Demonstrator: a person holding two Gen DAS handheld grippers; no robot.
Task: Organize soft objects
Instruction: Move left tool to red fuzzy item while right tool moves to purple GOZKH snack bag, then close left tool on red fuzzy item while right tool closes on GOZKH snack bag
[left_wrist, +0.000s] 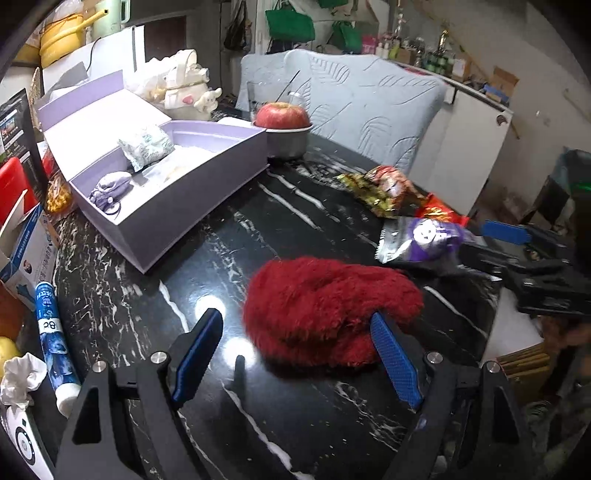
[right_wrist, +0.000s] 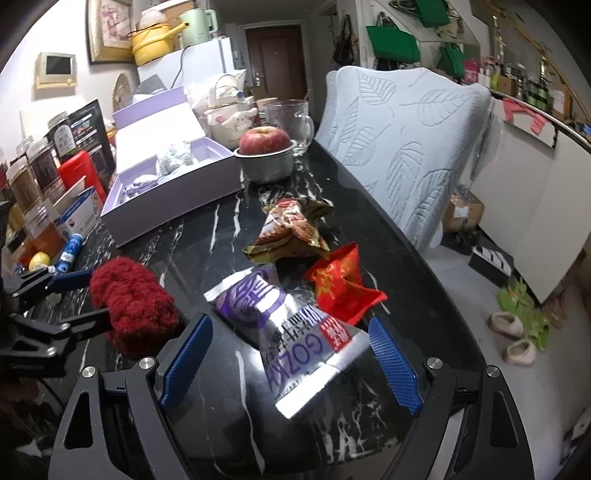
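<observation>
So the box (left_wrist: 155, 206) sits open at the table's (left_wrist: 207, 258) left side, two pouches inside it. Behind it, a bowl (left_wrist: 288, 142) with an apple (left_wrist: 282, 115) on top. The fuzzy thing (left_wrist: 325, 310) lies up front, snack packets (right_wrist: 291, 229) to its right.
</observation>
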